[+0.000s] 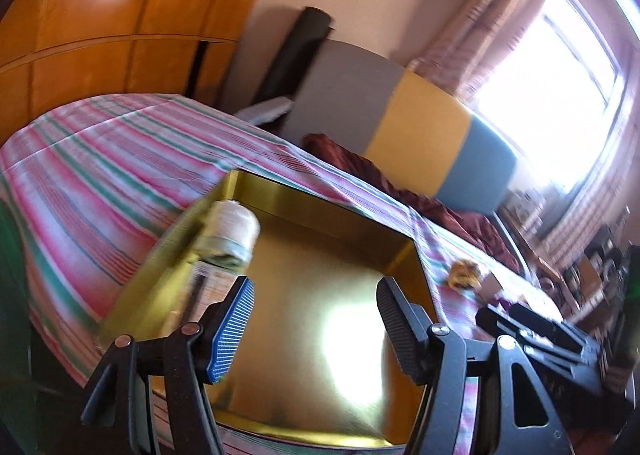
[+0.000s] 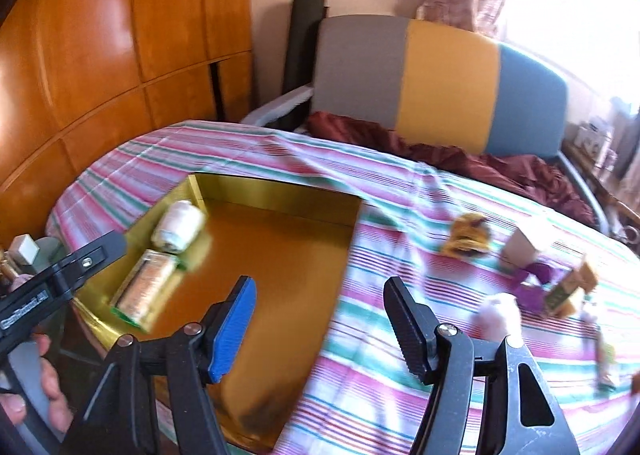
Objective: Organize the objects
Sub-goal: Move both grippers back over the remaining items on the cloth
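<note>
The gold tray (image 2: 280,239) sits on the striped bedspread (image 2: 400,335) as the collecting place — a white spool (image 2: 180,229) and a small bottle (image 2: 146,289) already lie along its left wall. Both the left gripper (image 1: 316,319) and the right gripper (image 2: 320,319) are spread and empty, probably because several small things (image 2: 532,275) near the bedspread's right edge are yet to be fetched.

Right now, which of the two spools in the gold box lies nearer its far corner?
The white spool. It lies by the far left corner of the gold box; the orange spool lies closer to the camera, along the same left wall.
</note>
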`<state>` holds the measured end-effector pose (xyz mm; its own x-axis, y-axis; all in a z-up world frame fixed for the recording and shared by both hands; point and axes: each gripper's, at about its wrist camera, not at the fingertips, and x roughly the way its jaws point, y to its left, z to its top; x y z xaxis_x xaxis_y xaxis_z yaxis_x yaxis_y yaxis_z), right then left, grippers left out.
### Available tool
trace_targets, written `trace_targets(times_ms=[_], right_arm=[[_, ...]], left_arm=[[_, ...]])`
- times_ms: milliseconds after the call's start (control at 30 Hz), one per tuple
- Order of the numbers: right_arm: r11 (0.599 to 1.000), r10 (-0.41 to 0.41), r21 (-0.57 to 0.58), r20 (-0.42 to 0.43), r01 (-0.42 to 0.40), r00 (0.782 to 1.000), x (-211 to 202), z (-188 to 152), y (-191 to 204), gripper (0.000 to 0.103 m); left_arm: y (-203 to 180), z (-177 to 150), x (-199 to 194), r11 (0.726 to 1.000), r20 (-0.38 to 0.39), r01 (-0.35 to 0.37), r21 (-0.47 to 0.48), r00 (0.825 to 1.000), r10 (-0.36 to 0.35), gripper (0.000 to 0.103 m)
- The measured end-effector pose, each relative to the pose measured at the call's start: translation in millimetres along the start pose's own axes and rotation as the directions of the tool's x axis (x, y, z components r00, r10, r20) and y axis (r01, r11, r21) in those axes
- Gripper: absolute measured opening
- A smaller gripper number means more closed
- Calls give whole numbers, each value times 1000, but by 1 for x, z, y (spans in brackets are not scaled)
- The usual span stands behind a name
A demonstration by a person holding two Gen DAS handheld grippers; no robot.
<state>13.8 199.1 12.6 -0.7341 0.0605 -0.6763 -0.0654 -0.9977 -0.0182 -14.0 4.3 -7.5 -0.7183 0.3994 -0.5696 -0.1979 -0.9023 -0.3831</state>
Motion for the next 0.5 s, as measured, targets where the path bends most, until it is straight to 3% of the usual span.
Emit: trace_targets(times_ms=[300, 500], right_arm=[[985, -148, 84, -26, 149, 989, -6, -33, -77, 73], [950, -259, 157, -90, 271, 962, -2, -77, -141, 73]], left_arm=[[-48, -24, 0, 982, -56, 129, 139, 991, -122, 65], [-94, -50, 1, 938, -151, 249, 240, 964, -217, 65]])
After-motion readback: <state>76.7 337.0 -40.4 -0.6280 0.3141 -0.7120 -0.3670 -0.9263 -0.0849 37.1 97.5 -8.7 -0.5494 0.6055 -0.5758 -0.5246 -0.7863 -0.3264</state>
